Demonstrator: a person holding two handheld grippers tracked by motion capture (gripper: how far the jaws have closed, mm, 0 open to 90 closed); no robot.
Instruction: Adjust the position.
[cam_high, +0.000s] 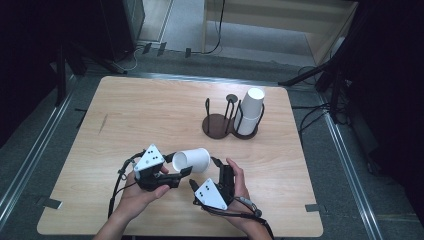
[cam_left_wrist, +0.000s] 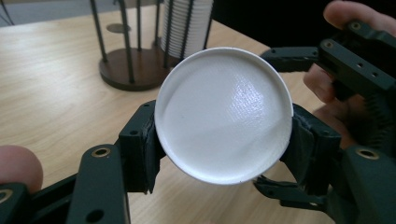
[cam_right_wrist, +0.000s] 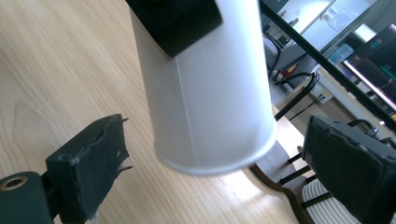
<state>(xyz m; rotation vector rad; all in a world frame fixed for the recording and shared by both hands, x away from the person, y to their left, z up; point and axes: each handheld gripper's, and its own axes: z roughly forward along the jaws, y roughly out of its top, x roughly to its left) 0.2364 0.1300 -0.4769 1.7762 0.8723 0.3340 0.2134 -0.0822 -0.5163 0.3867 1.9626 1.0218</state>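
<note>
Between left claw (cam_left_wrist: 224, 158) pads, cup (cam_left_wrist: 224, 114)

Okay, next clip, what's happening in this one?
A person works at a wooden table with a gripper in each hand. The left gripper is shut on a white paper cup, held on its side near its closed bottom end, above the table's near edge. The right gripper is open, its fingers standing either side of the cup's rim end without touching it. Farther back, a stack of cups sits in a dark wire holder.
</note>
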